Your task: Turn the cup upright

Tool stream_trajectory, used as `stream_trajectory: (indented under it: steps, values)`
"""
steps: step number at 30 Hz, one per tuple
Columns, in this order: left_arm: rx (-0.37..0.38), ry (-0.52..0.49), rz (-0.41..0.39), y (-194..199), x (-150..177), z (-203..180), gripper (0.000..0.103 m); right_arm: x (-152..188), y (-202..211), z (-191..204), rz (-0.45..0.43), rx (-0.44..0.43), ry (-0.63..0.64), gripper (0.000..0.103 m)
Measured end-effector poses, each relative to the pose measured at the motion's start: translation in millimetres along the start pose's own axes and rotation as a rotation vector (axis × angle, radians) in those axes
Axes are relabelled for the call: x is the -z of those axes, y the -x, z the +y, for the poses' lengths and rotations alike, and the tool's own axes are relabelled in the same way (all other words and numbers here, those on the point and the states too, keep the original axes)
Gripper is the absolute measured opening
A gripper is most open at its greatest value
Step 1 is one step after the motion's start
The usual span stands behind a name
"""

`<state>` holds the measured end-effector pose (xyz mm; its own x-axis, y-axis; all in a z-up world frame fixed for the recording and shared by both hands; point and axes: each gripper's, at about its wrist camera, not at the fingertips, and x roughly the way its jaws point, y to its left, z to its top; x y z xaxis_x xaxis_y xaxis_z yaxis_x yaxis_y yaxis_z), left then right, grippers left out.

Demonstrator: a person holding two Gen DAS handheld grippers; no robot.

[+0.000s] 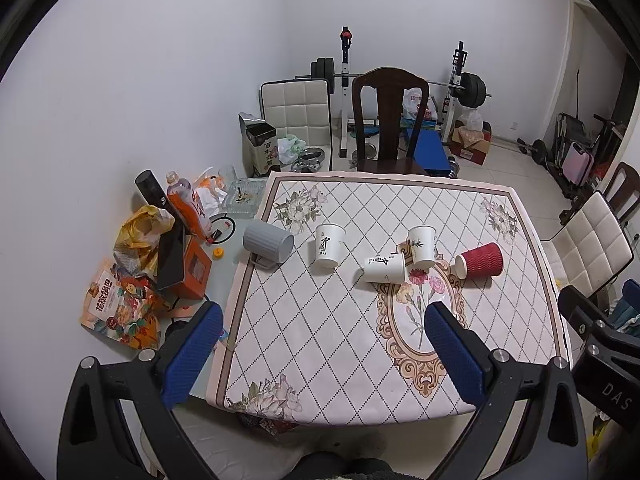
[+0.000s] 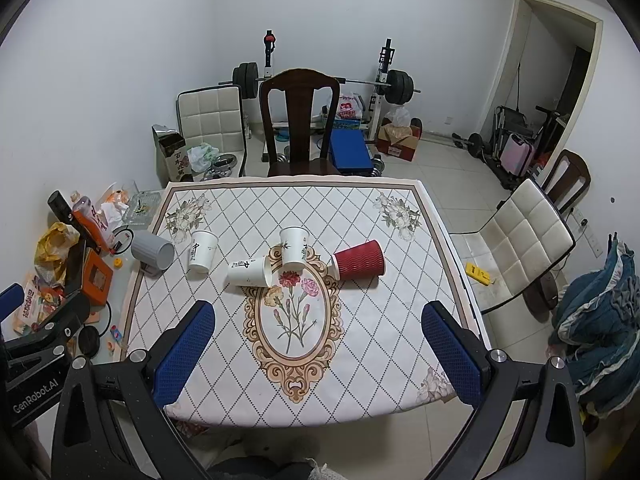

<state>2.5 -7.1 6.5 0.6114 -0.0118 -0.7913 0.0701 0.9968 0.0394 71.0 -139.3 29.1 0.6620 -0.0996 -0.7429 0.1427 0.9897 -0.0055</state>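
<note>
On the patterned tablecloth [image 1: 320, 340] [image 2: 360, 360] a red ribbed paper cup [image 1: 479, 261] [image 2: 358, 260] lies on its side at the right. A white paper cup [image 1: 384, 269] [image 2: 249, 272] lies on its side in the middle. Two more white cups [image 1: 329, 245] [image 1: 422, 246] [image 2: 203, 251] [image 2: 294, 248] stand with the wide end up. A grey mug [image 1: 268, 242] [image 2: 153, 251] lies on its side at the left edge. My left gripper [image 1: 324, 320] and right gripper [image 2: 318, 318] are both open and empty, above the table's near edge, well short of the cups.
Snack bags, an orange box [image 1: 190, 270], a bottle [image 1: 186, 208] and a glass ashtray [image 1: 244, 198] crowd the table's left strip. A dark wooden chair [image 1: 390, 120] stands at the far side, a white padded chair [image 2: 524, 236] to the right. A weight bench stands behind.
</note>
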Motion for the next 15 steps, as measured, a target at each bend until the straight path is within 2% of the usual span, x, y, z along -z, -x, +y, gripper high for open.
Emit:
stream_trajectory:
  steps: [15]
  values:
    - [-0.002,-0.001,-0.002,2.4,-15.6,-1.1,0.103,-2.0,0.0,-1.1,-0.003,-0.002,0.000,0.103]
